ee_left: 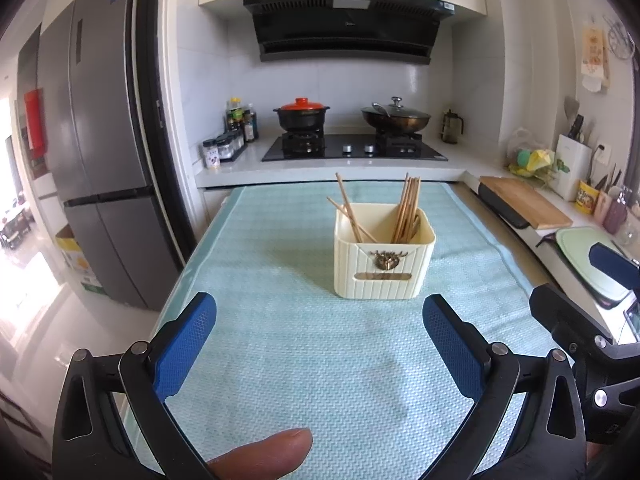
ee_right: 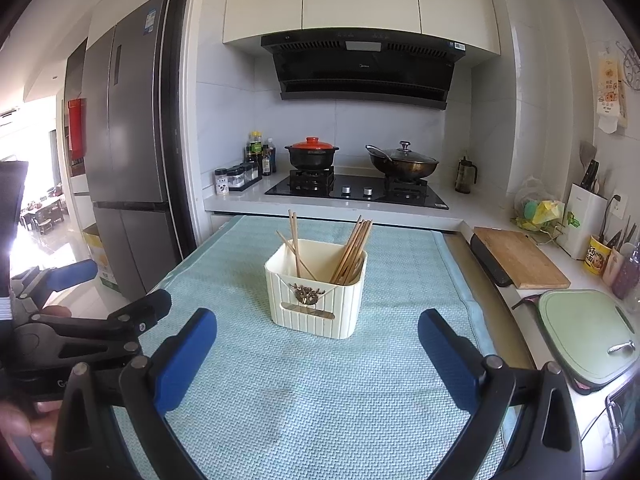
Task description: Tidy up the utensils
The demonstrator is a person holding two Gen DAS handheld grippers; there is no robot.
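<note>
Chopsticks are standing split in two bunches inside the cream holder mid-cloth; I'm holding my left gripper and right gripper spread and empty, planning to pinch stray left sticks high

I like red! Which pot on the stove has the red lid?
The black pot on the left burner has the red lid. The wok on the right burner has a clear glass lid with a knob.
</note>
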